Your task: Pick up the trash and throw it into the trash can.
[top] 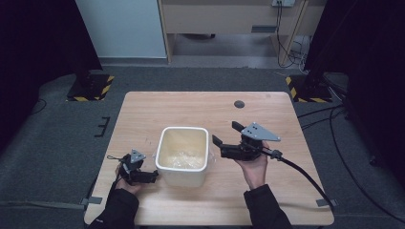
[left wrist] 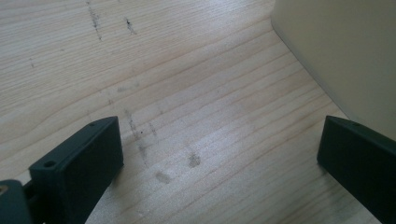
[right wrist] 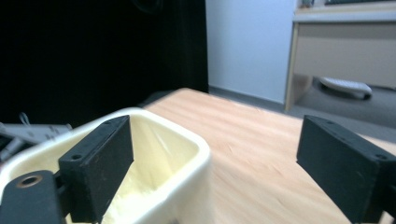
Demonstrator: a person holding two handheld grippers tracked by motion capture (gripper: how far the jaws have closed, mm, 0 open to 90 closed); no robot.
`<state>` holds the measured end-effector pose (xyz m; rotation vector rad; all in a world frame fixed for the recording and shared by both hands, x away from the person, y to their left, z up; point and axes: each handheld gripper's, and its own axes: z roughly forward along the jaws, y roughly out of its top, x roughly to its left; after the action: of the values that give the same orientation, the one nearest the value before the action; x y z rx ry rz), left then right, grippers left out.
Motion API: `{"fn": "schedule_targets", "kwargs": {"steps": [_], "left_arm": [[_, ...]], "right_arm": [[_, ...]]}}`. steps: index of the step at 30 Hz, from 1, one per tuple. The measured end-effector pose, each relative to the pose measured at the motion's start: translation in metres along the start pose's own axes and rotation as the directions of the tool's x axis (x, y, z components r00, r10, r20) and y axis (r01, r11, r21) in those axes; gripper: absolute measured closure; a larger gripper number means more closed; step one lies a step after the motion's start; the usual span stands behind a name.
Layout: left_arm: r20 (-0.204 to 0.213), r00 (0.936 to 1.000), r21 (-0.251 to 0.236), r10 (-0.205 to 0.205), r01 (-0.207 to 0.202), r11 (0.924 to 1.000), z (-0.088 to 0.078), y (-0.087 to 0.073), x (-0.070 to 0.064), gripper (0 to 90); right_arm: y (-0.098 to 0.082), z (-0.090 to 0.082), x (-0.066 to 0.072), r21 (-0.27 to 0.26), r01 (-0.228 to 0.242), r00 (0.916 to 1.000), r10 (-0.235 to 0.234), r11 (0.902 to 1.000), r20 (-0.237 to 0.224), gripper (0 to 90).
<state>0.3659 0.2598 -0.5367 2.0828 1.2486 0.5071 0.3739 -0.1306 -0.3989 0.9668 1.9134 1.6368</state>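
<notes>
While plastic lines the bin, table scuffs show.

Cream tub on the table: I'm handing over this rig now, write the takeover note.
Left hand-held gripper: open, low at the table, beside the cream tub's near-left corner, holding nothing.
Right hand-held gripper: open, raised off the tub's right rim, holding nothing.
The tub stands upright mid-table with a clear plastic liner crumpled inside.
Done: neither gripper has a hold on anything.
Left: probably grip the tub or the liner; approach the rim slowly.
</notes>
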Motion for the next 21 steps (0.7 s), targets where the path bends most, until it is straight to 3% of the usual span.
{"fn": "schedule_targets", "kwargs": {"steps": [6, 10, 12, 14, 16, 17, 18, 19, 21], "left_arm": [[-0.001, 1.0, -0.001, -0.002, 0.002, 1.0, 0.0, 0.0, 0.0, 0.0], [-0.002, 1.0, -0.001, -0.002, 0.002, 1.0, 0.0, 0.0, 0.0, 0.0], [-0.002, 1.0, -0.001, -0.003, 0.003, 1.0, 0.0, 0.0, 0.0, 0.0], [-0.003, 1.0, -0.001, -0.003, 0.003, 1.0, 0.0, 0.0, 0.0, 0.0], [-0.003, 1.0, -0.001, -0.003, 0.003, 1.0, 0.0, 0.0, 0.0, 0.0], [-0.003, 1.0, -0.001, -0.004, 0.004, 1.0, 0.0, 0.0, 0.0, 0.0], [-0.003, 1.0, -0.001, -0.004, 0.004, 1.0, 0.0, 0.0, 0.0, 0.0], [-0.003, 1.0, -0.001, -0.004, 0.004, 1.0, 0.0, 0.0, 0.0, 0.0], [-0.003, 1.0, -0.001, -0.004, 0.004, 1.0, 0.0, 0.0, 0.0, 0.0]], "right_arm": [[-0.02, -0.019, -0.019, 0.063, -0.008, 0.9997, 0.006, 0.998, 0.025, 7.7], [-0.046, -0.039, -0.039, 0.122, -0.042, 0.9977, 0.035, 0.9917, 0.057, 6.2], [-0.052, -0.042, -0.042, 0.131, -0.052, 0.9968, 0.043, 0.99, 0.068, 6.0], [-0.069, -0.048, -0.053, 0.18, -0.063, 0.9936, 0.045, 0.9817, 0.104, 4.7], [-0.074, -0.05, -0.057, 0.193, -0.062, 0.9924, 0.039, 0.9792, 0.117, 4.7], [-0.086, -0.054, -0.064, 0.225, -0.082, 0.9886, 0.05, 0.9709, 0.142, 4.8], [-0.086, -0.054, -0.064, 0.225, -0.082, 0.9886, 0.05, 0.9709, 0.142, 4.8], [-0.094, -0.056, -0.07, 0.255, -0.084, 0.985, 0.042, 0.9634, 0.168, 4.1], [-0.098, -0.057, -0.074, 0.272, -0.085, 0.9816, 0.033, 0.9585, 0.188, 3.7]]}}
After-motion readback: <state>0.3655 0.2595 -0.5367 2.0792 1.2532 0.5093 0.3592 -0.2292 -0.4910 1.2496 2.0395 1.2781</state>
